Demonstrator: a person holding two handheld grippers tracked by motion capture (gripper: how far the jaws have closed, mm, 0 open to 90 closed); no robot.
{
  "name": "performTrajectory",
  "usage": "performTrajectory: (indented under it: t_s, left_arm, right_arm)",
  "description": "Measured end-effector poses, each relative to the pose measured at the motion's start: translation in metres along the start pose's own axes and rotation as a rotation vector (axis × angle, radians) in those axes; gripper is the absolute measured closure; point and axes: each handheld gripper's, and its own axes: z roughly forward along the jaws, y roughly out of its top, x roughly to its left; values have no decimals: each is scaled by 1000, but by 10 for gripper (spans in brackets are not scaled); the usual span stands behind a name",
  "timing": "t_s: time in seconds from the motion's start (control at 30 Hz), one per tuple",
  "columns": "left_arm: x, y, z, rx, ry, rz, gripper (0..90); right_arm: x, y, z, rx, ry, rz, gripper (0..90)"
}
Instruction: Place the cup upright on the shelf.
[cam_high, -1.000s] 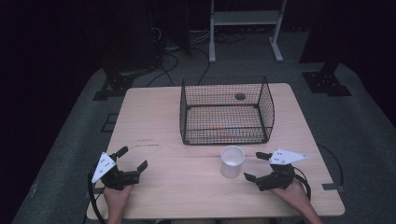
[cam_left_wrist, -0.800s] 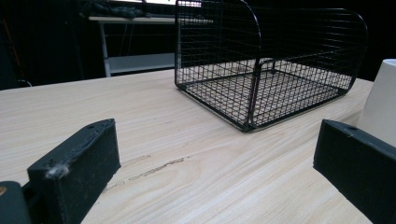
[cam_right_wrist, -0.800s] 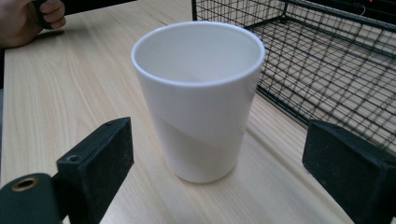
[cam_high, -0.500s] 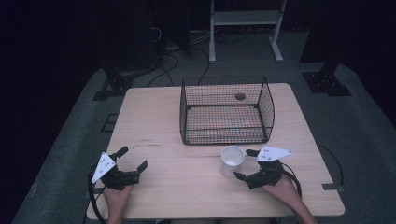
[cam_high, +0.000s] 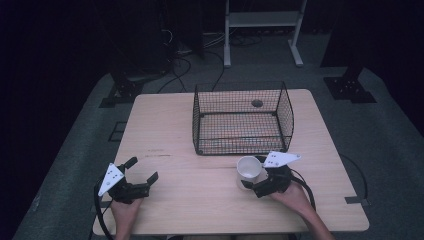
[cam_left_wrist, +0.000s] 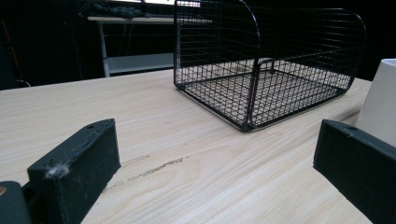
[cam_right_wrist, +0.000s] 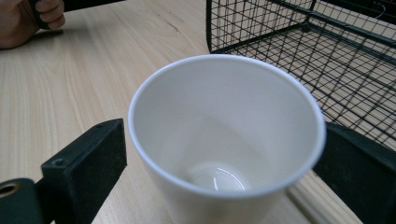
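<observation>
Now the white cup (cam_right_wrist: 226, 140) stands between the right gripper (cam_right_wrist: 224, 158)'s spread fingers (cam_right_wrist: 84, 163).

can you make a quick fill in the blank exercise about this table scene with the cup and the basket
1. The white paper cup stands on the light wooden table just in front of the black wire ____.
2. The right gripper has its two black jaws on either side of the ____.
3. The black wire basket holds ____ objects.
4. Between the left gripper's jaws lies bare ____.

Missing words: basket; cup; no; table
</observation>
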Motion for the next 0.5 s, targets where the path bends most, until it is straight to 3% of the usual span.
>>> performTrajectory:
  t_s: [0.13,0.2,0.5]
  left_arm:
    - [0,0,0,1,0,-1,0]
    - [0,0,0,1,-1,-1,0]
    - [0,0,0,3,0,-2,0]
  right_arm:
    - [0,2,4,2,-6,-8,61]
    - [0,2,4,-7,8,-9,146]
    - [-3,4,4,0,11,-4,188]
